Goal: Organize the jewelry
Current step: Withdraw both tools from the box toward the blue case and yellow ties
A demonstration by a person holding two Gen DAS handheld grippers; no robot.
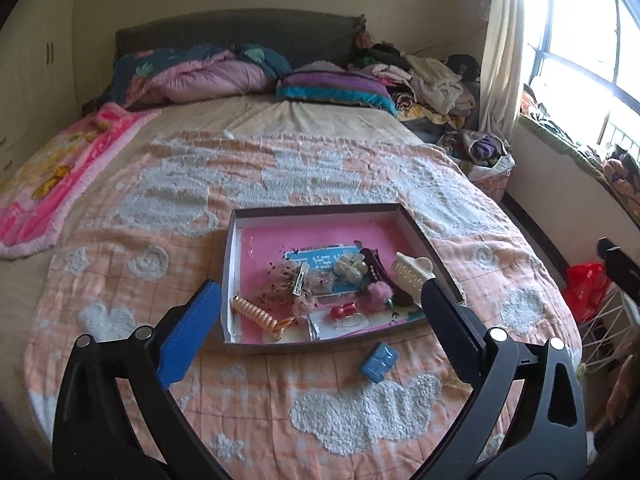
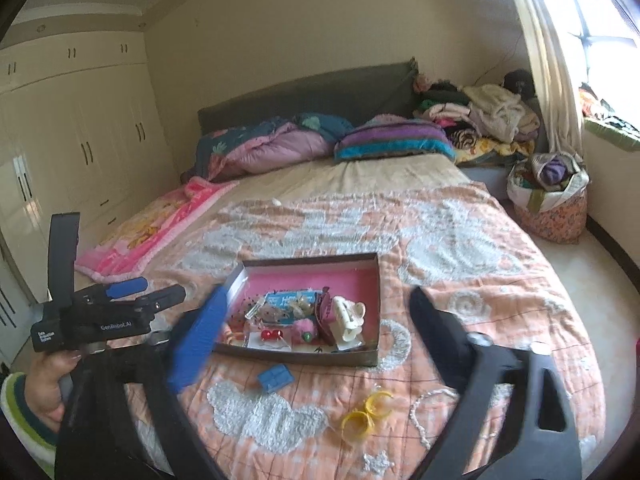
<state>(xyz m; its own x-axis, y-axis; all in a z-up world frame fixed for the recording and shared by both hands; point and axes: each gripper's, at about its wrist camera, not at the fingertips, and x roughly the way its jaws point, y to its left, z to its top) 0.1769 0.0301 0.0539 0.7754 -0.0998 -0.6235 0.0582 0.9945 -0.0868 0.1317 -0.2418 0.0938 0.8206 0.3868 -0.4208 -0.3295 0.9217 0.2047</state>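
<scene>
Jewelry tray (image 1: 236, 280) ahead of both wide jaws.

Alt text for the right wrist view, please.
Open right gripper hovers over a bed, facing a shallow box of hair accessories. Loose on the quilt: blue case, yellow bangles, bead strand. Left gripper at left.

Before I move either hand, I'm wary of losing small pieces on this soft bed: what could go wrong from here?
The yellow bangles and the bead strand lie loose on the quilt; open right tongs might press them into the fabric rather than pinch them.

The blue case is flat, so the open left tongs may slip off it.

The box is crowded; a drop could snag the cream claw clip.
</scene>
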